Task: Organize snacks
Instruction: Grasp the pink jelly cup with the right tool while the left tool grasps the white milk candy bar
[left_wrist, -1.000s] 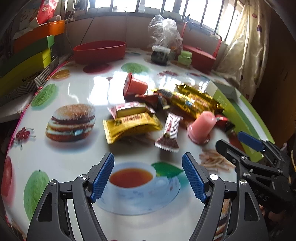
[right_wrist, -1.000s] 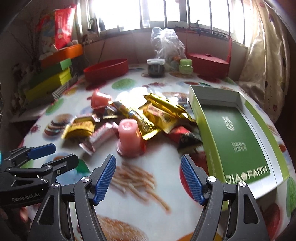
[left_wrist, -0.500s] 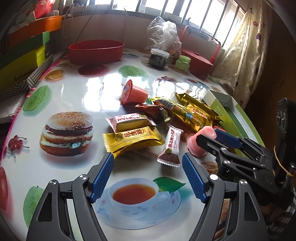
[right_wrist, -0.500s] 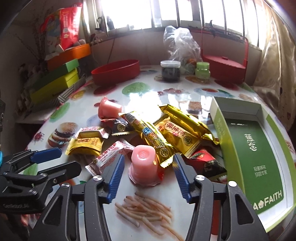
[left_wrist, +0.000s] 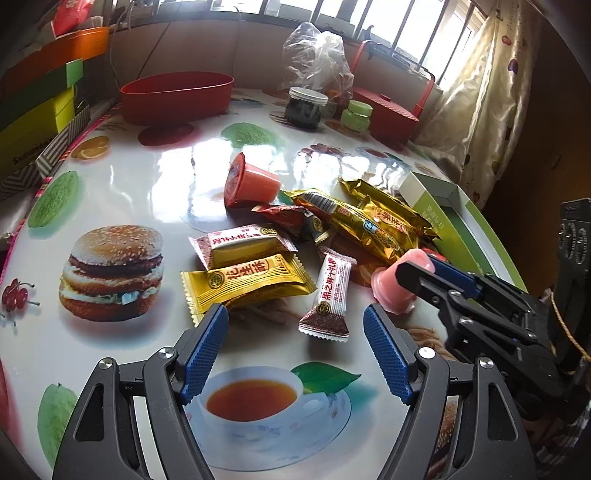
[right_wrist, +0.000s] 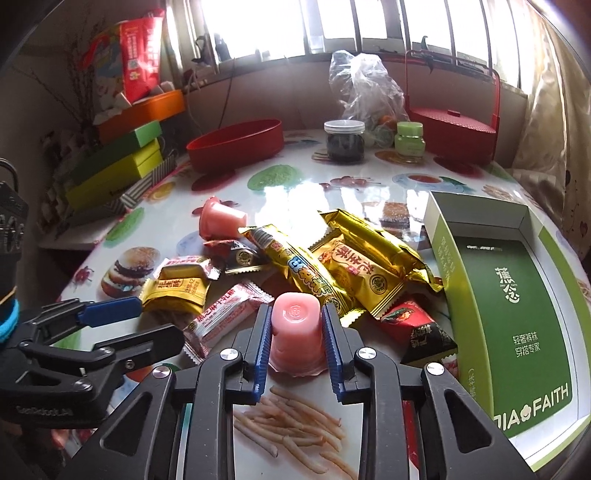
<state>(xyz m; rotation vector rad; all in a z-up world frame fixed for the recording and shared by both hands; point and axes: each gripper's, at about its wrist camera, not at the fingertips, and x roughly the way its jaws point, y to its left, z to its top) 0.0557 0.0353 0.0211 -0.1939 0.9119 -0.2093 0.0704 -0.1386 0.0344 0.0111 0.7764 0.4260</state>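
A: The pink jelly cup (right_wrist: 295, 332) stands upside down on the worktop (right_wrist: 280, 192) at the near edge of the snack pile, and the right gripper (right_wrist: 295, 345) has just been closing on it; its fingers (right_wrist: 263, 347) now press on both sides.

B: So the grasp looks made, and the cup can probably go into the green box (right_wrist: 513, 295) on the right.

A: Likely. The left gripper (left_wrist: 295, 354) hangs with its fingers wide apart and nothing between them, just near of the white-and-red candy bar (left_wrist: 328, 295) and the yellow peanut-cake packet (left_wrist: 247, 282).

B: Anything unclear?

A: The cup's rim is partly hidden behind the fingers, so I can't tell whether it has left the worktop. The box's near end runs out of view.
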